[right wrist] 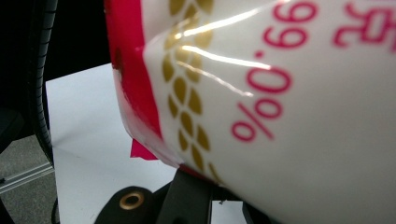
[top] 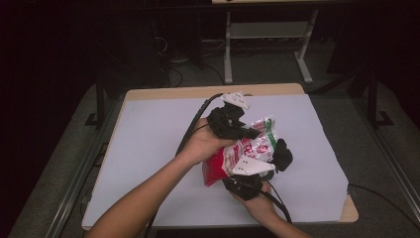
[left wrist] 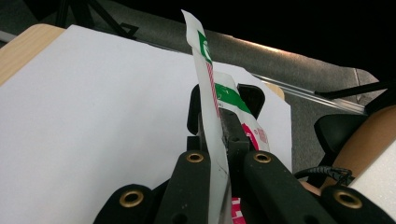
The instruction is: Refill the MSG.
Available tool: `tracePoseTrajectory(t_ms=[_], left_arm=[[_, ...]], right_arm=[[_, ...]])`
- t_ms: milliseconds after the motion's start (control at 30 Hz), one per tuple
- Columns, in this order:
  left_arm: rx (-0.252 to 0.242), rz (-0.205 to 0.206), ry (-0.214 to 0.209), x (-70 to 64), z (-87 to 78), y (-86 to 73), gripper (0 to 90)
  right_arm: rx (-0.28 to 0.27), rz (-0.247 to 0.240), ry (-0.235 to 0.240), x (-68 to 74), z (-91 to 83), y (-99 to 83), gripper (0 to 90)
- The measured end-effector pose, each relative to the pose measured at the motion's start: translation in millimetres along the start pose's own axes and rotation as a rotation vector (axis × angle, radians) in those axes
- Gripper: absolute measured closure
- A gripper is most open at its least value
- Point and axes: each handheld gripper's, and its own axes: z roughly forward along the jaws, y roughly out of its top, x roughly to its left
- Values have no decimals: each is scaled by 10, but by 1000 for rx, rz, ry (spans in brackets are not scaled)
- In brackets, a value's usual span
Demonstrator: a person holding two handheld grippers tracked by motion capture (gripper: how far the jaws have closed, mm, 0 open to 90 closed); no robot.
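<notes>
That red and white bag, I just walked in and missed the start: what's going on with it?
A person is holding the red and white bag up over the white table with two hand-held tongs. The left tongs are shut on the bag's flat top edge. The right tongs support its lower end, but their grip is hidden behind the bag.

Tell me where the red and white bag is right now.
In the high view, the bag is held above the white sheet, right of centre, between the left gripper and right gripper.

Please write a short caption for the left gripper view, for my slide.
Left gripper jaws shut on the flat edge of a red, white and green bag, above the white table cover.
</notes>
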Motion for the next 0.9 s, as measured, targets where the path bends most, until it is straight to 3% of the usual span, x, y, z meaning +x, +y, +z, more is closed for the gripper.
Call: tracePoseTrajectory(t_ms=[900], left_arm=[[12,1,-4,17,55,30,900]], right_arm=[[-1,17,-11,-3,-13,-13,900]])
